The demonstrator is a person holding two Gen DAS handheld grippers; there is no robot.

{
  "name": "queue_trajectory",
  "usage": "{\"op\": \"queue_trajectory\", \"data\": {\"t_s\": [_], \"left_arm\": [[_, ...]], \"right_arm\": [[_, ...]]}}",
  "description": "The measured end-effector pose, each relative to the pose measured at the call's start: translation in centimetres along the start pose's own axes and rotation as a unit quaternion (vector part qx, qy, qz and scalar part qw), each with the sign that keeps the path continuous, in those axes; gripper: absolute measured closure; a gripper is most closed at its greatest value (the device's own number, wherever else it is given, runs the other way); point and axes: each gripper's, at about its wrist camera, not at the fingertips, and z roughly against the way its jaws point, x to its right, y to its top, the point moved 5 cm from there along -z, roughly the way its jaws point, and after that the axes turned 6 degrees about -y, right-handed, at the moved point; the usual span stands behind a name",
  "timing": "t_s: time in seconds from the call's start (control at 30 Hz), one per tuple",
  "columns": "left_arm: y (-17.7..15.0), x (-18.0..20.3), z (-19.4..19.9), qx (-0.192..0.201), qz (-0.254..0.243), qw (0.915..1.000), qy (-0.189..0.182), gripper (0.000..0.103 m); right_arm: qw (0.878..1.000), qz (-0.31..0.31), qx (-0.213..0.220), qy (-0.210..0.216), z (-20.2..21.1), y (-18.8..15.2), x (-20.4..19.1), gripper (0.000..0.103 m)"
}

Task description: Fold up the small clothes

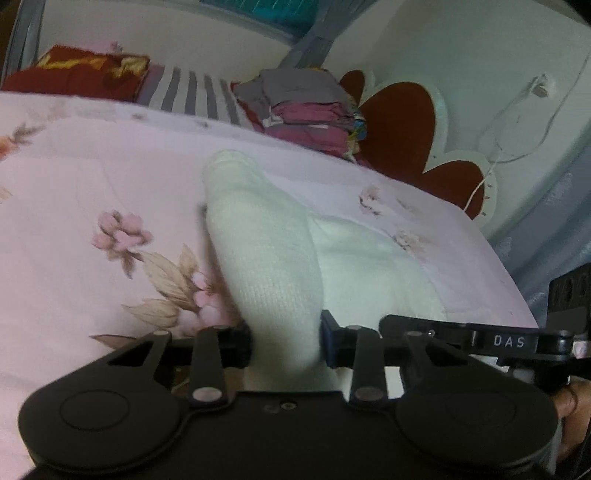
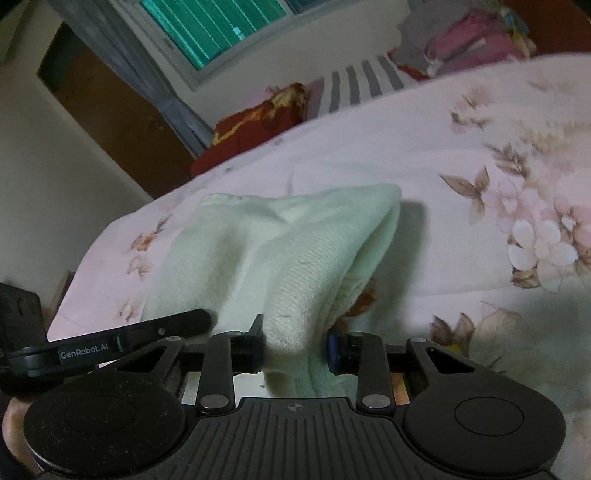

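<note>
A small white knit garment (image 1: 269, 251) lies on the pink flowered bedsheet (image 1: 92, 177). My left gripper (image 1: 286, 341) is shut on a bunched edge of it, which stands up between the fingers. In the right wrist view the same white garment (image 2: 280, 251) is lifted into a ridge off the flowered sheet (image 2: 480, 147). My right gripper (image 2: 295, 349) is shut on its near edge. The other gripper's black arm (image 2: 110, 343) shows at the lower left, close beside mine.
A stack of folded clothes (image 1: 310, 110) sits at the back of the bed, beside a dark red pillow (image 1: 74, 74) and a striped cloth (image 1: 192, 92). A red and white headboard (image 1: 406, 122) and a wall cable (image 1: 517, 129) are at the right. A window (image 2: 214, 26) is above.
</note>
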Motion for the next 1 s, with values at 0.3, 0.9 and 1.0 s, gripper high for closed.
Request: {"op": "queue_trajectory", "data": {"t_s": [0.3,0.9,1.0], "left_arm": [[0.1,-4.5,8.8,0.018,0.004,0.9997,0.018,0.07],[0.6,-14.9,18.8,0.016,0.01,0.9997,0.012,0.07],[0.9,-16.3,18.9,0.013,0.018,0.9998,0.003,0.07]], "right_arm": [[0.999,0.038,0.013,0.011,-1.4,-2.0,-11.4,0.072],[0.999,0.044,0.01,0.026,-7.7,-5.6,-26.6,0.072],[0.999,0.042,0.013,0.024,-8.5,-5.8,-27.8,0.072]]}}
